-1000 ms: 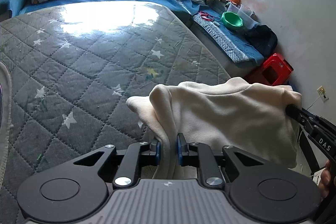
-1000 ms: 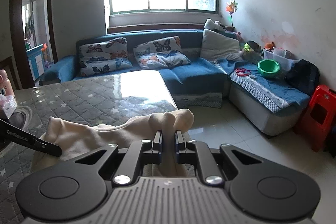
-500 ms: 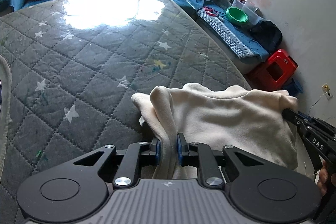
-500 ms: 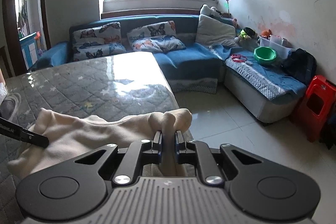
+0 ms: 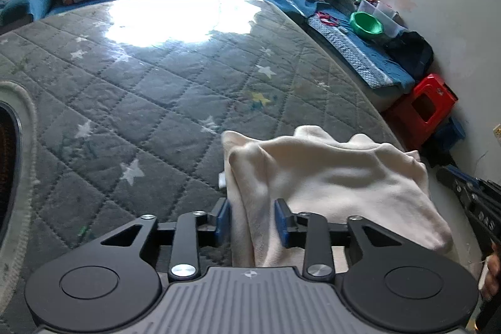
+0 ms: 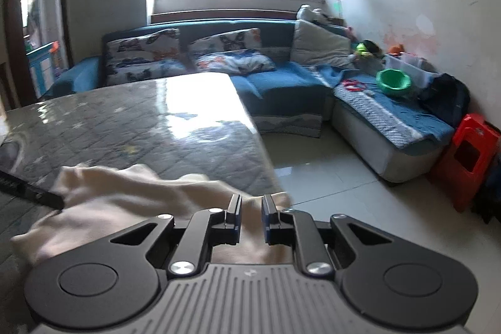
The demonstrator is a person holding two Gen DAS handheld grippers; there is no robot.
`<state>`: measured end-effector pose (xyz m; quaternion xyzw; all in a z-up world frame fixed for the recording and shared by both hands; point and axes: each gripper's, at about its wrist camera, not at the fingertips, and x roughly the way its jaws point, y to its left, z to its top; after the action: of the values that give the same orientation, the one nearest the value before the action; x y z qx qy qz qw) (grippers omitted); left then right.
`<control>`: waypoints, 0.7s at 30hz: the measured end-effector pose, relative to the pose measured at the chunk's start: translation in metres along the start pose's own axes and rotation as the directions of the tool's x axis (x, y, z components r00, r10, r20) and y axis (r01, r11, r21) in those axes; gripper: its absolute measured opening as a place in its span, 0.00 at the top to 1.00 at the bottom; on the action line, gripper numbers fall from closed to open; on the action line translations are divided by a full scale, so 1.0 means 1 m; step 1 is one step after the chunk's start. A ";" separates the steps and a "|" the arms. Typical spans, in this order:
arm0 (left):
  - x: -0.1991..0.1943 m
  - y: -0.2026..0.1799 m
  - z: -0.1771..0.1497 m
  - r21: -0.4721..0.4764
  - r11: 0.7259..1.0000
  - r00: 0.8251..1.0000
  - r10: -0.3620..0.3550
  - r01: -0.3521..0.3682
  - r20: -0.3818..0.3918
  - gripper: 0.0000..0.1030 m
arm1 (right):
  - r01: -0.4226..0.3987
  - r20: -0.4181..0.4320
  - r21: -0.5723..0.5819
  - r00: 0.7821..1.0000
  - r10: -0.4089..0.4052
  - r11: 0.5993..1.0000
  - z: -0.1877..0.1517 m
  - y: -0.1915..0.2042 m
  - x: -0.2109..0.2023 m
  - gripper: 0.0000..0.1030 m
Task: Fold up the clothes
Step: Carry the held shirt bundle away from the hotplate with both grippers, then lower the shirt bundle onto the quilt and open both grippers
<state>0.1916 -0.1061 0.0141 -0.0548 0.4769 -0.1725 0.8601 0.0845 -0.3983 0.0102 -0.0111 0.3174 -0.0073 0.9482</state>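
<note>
cream garment [image 5: 328, 177] bunched on the near right corner of the grey quilted mattress [image 5: 150, 102], by its edge. left gripper [image 5: 252, 218] jaws opening, spread around a fold, pads off the cloth. right gripper [image 6: 251, 216] jaws opening too, slightly parted, cloth between them. blue sofa [image 6: 281, 83] behind

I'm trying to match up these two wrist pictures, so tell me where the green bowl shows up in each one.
Left wrist view: the green bowl sits at the upper right, on the blue sofa section along the wall.
Right wrist view: the green bowl sits right of centre, at mid height, on that same sofa section.
Shared landmark: the red stool stands on the floor just past the sofa's end, near the right edge in both.
</note>
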 end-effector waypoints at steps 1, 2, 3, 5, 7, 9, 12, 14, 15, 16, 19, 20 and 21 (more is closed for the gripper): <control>0.000 0.002 0.001 -0.001 1.000 1.000 0.002 -0.002 0.000 0.65 | -0.020 -0.006 -0.018 1.000 0.020 1.000 -0.003 0.006 0.000 0.87; -0.001 0.004 0.002 -0.006 1.000 1.000 0.003 -0.003 0.000 0.64 | -0.037 -0.012 -0.033 0.999 0.037 0.999 -0.005 0.012 0.000 0.87; -0.003 0.005 0.002 -0.012 1.000 1.000 0.007 -0.007 0.001 0.63 | -0.051 -0.018 -0.045 0.999 0.051 0.998 -0.006 0.018 0.000 0.87; -0.006 0.006 0.000 -0.007 1.000 1.000 0.004 -0.004 0.005 0.62 | -0.091 -0.029 -0.069 0.996 0.089 0.993 -0.009 0.031 0.001 0.87; -0.009 0.006 -0.002 -0.001 1.000 1.000 0.000 0.000 0.007 0.60 | -0.132 -0.034 -0.090 0.991 0.130 0.987 -0.012 0.044 0.002 0.87; -0.013 0.004 -0.004 0.008 1.000 1.000 -0.011 0.011 0.006 0.60 | -0.169 -0.045 -0.108 0.985 0.165 0.980 -0.016 0.055 0.002 0.87; -0.016 0.002 -0.009 0.018 1.000 1.000 -0.025 0.025 0.005 0.59 | -0.200 -0.069 -0.139 0.979 0.192 0.970 -0.023 0.068 0.003 0.87; -0.017 0.000 -0.013 0.022 0.999 1.000 -0.028 0.028 -0.001 0.59 | -0.205 -0.086 -0.162 0.977 0.193 0.965 -0.026 0.074 0.007 0.85; -0.017 0.000 -0.014 0.024 0.999 1.000 -0.029 0.029 -0.005 0.59 | -0.207 -0.095 -0.174 0.977 0.193 0.963 -0.027 0.078 0.009 0.85; -0.017 -0.001 -0.016 0.026 0.999 1.000 -0.030 0.030 -0.009 0.59 | -0.211 -0.099 -0.183 0.976 0.195 0.960 -0.028 0.079 0.009 0.85; -0.017 -0.003 -0.021 0.036 0.999 0.999 -0.032 0.033 -0.016 0.57 | -0.228 -0.089 -0.158 0.972 0.216 0.961 -0.019 0.073 0.006 0.85; -0.018 -0.003 -0.023 0.040 0.999 0.999 -0.031 0.031 -0.016 0.57 | -0.225 -0.082 -0.151 0.973 0.215 0.963 -0.014 0.072 0.008 0.85; -0.017 -0.003 -0.023 0.041 0.999 0.999 -0.030 0.031 -0.018 0.56 | -0.216 -0.075 -0.153 0.976 0.207 0.964 -0.008 0.072 0.011 0.85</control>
<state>0.1628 -0.1009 0.0161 -0.0429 0.4799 -0.1957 0.8541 0.0885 -0.3270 -0.0045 -0.0530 0.3437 0.1190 0.9300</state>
